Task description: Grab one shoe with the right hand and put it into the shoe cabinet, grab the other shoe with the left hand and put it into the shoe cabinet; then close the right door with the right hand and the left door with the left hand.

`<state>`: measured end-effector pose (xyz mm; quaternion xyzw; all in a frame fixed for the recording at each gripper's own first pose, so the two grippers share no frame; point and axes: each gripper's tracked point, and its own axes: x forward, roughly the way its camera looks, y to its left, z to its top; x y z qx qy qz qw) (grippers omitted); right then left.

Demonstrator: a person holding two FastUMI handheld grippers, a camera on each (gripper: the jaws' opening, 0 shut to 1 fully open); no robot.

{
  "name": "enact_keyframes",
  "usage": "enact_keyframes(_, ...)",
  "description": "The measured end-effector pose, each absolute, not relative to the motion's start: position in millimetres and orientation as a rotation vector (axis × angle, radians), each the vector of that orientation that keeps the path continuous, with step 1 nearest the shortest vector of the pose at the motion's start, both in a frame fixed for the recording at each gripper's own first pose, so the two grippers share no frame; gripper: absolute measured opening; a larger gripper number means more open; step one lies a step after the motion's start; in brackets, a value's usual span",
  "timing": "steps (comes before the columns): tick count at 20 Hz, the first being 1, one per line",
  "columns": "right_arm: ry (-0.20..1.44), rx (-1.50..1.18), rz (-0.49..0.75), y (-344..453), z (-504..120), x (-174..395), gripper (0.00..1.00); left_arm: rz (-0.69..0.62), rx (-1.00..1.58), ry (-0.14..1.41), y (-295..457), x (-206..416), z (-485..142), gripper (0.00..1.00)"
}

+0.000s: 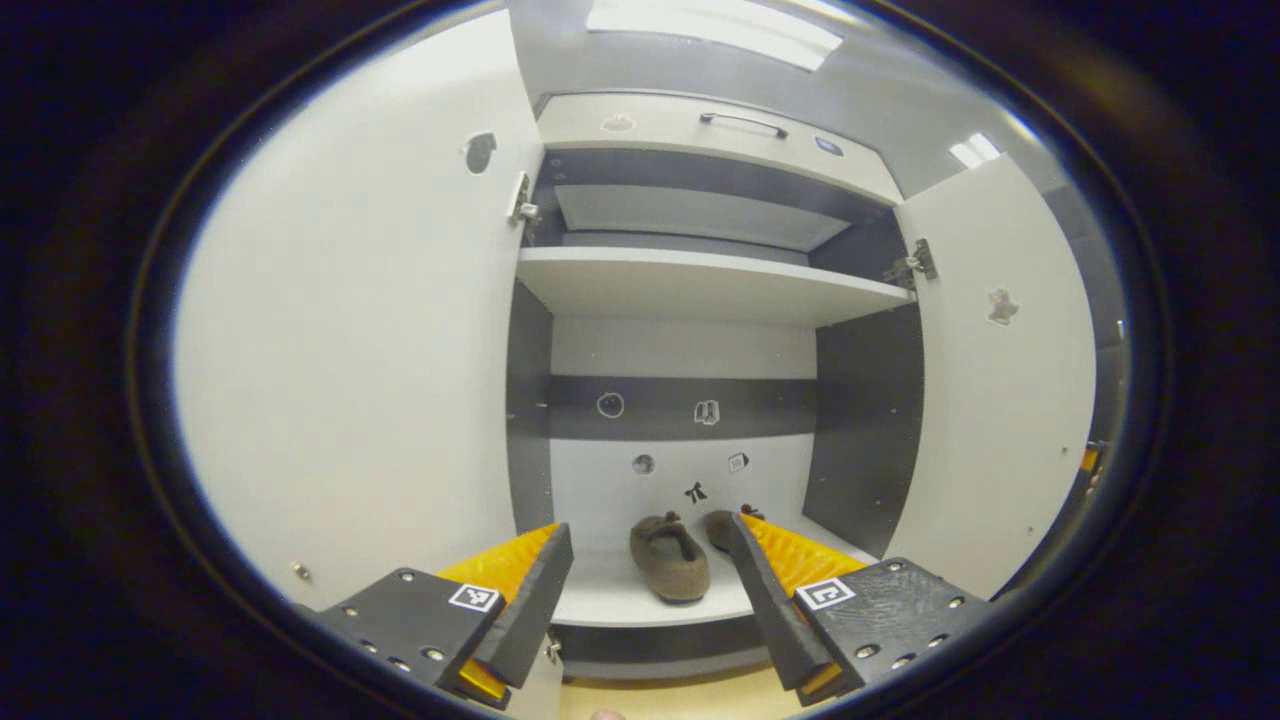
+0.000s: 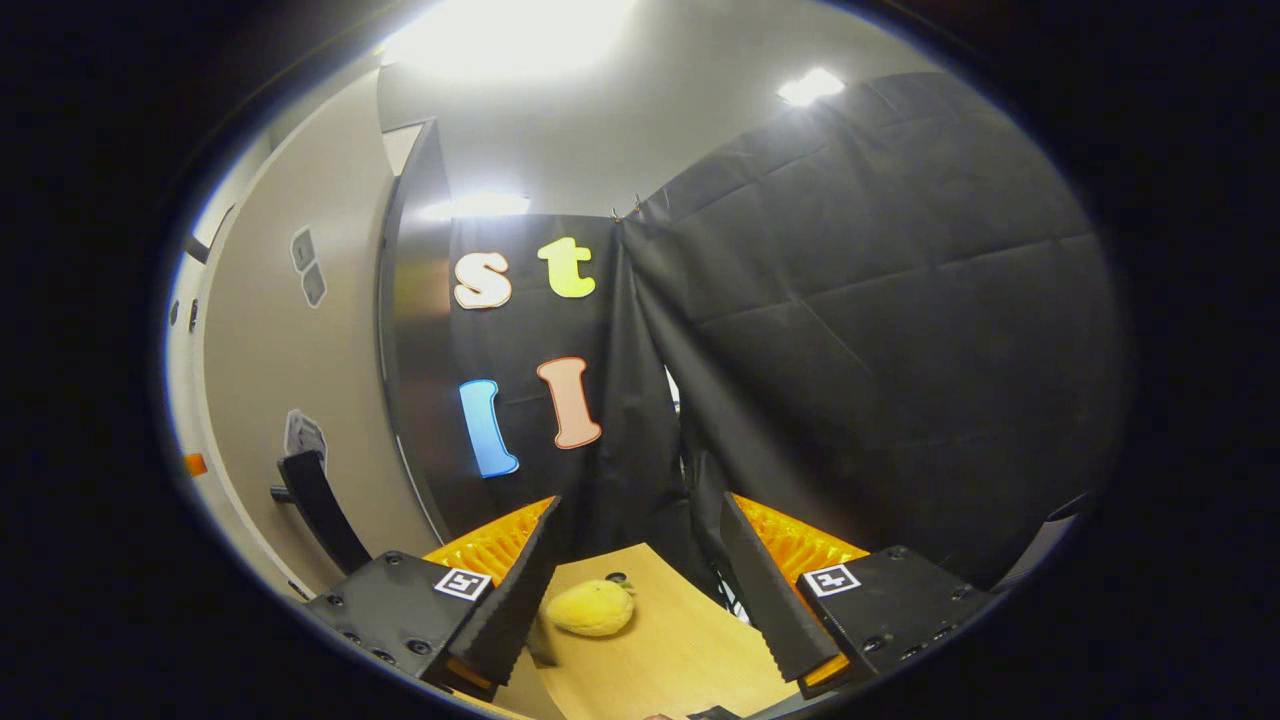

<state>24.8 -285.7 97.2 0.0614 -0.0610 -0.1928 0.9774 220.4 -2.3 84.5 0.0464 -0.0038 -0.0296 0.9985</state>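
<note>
Brown shoes (image 1: 668,557), white cabinet doors (image 1: 350,350) with dark grey interior panels (image 1: 865,430), yellow plush toy (image 2: 590,608), pale wooden floor (image 2: 670,650)

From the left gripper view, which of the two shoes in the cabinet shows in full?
The left shoe, lying on the bottom shelf between the open fingers of the left gripper. The other shoe sits behind it to the right, partly hidden by the right finger.

Two shoes (image 1: 669,557) side by side on the shoe cabinet's bottom shelf (image 1: 610,595); left door (image 1: 350,340) and right door (image 1: 1000,370) flanking.
</note>
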Motion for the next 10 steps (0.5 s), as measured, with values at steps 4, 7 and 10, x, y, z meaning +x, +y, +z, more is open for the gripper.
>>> enact_keyframes(4, -0.139, 0.125, -0.332, -276, 107, 32, 0.92, -0.061, 0.085, 0.027, 1, 172, 58, 0.91)
enact_keyframes(7, -0.133, 0.133, -0.267, -266, 110, 40, 0.97, -0.074, 0.069, 0.051, -7, 151, 39, 0.91)
enact_keyframes(10, -0.117, 0.097, -0.203, -254, 109, 49, 0.97, -0.041, 0.08, 0.067, -11, 144, 28, 0.98)
